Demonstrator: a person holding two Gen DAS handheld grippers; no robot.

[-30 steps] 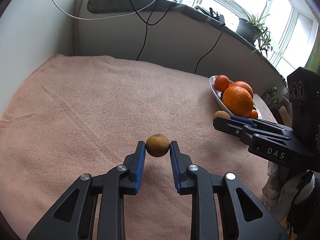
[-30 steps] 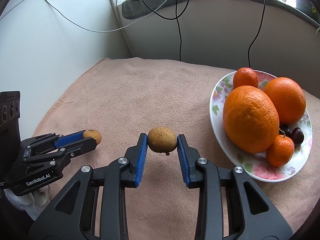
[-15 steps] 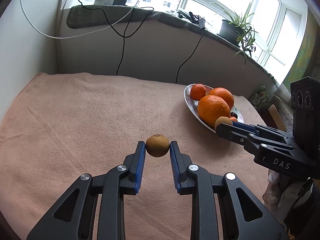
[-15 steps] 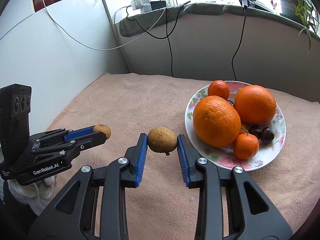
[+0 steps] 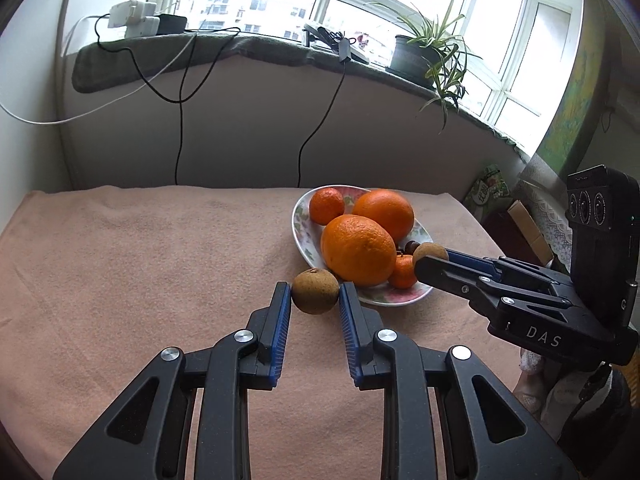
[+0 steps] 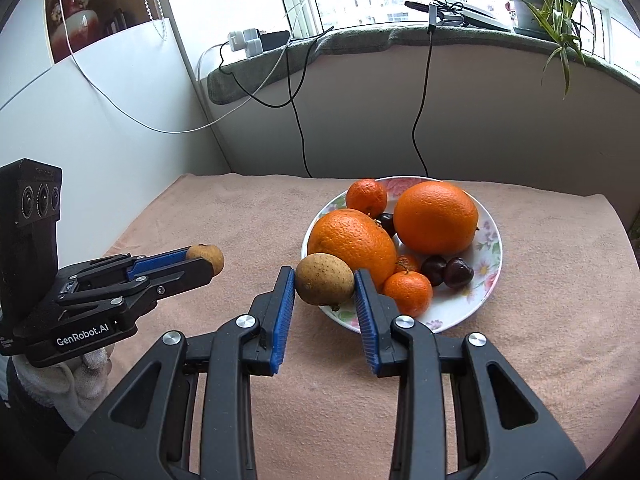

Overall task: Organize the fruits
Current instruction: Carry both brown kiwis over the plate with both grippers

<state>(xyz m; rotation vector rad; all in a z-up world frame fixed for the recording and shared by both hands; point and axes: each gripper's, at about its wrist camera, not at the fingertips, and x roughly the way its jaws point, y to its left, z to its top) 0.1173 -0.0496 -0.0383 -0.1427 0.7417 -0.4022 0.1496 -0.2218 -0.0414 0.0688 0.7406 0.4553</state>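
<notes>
both grippers are clamped on small brown fruits: left gripper (image 5: 315, 298) on one (image 5: 315, 291), right gripper (image 6: 324, 285) on another (image 6: 325, 279), both near the plate (image 6: 486, 292). i'd drop them gently into gaps beside the oranges (image 6: 353, 243), not on top.

Round brown fruit (image 5: 315, 291) at center of left wrist view, clamped between blue pads, off the cloth. Larger tan speckled fruit (image 6: 325, 279) at center of right wrist view, likewise clamped, over near rim of flowered plate (image 6: 490, 248). Plate right of center holds two big oranges (image 6: 436, 217), three small mandarins (image 6: 408, 293), dark cherries (image 6: 446, 270), all piled touching.
</notes>
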